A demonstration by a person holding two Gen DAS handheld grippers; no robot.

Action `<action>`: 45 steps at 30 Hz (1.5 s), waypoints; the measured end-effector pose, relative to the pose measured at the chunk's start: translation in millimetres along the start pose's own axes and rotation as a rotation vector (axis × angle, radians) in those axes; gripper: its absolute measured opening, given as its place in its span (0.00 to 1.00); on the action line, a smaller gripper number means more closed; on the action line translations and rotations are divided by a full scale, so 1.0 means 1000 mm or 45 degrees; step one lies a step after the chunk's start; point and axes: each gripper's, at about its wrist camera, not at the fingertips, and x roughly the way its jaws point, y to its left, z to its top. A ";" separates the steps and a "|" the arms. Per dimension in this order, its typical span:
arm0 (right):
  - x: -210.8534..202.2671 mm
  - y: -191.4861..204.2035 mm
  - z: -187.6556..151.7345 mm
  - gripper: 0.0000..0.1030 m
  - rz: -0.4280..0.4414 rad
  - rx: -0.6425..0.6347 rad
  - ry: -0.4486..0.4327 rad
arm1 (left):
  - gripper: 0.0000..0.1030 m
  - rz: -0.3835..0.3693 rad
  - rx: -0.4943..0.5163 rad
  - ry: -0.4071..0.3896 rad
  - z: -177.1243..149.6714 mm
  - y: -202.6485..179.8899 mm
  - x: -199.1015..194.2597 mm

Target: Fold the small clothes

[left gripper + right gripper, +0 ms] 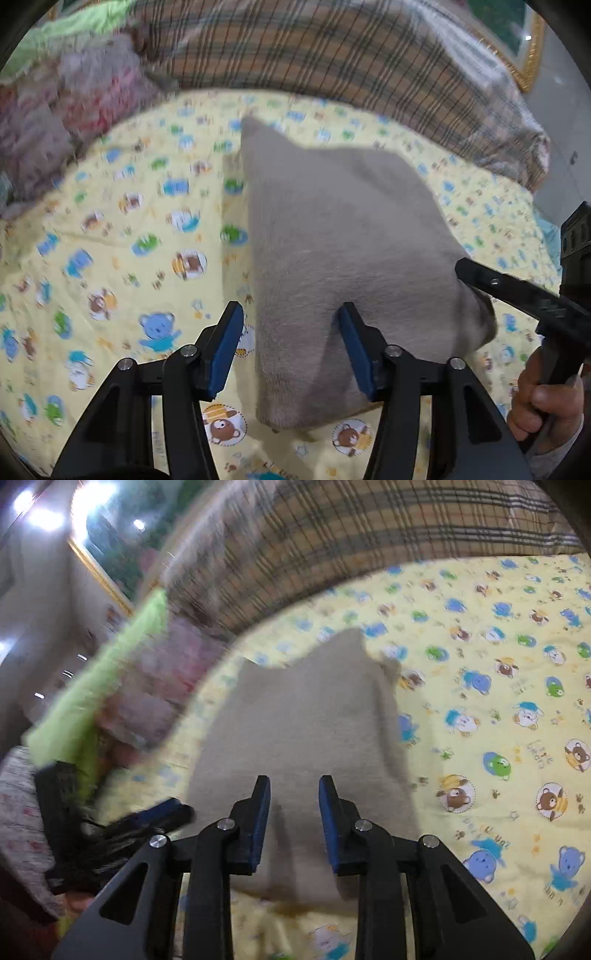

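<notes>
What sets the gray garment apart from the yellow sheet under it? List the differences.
The gray garment is plain and fuzzy; the yellow sheet is printed with cartoon bears. The garment is a small piece with one edge lifted; the sheet spreads wide and flat beneath it. Both are soft fabric.

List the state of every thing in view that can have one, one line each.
Grey garment: lying on the bedsheet, partly folded, not gripped.
Left gripper: open, its fingers straddling the garment's near left edge.
Right gripper: open, above the garment's near end.
Yellow bear-print bedsheet: spread out, lightly creased.
Plaid blanket: bunched along the far side.
Pile of clothes: heaped, blurred.
</notes>
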 end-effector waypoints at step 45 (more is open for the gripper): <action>-0.113 -0.010 -0.127 0.65 -0.079 -0.053 -0.216 | 0.85 -0.086 -0.105 -0.042 -0.134 0.011 -0.076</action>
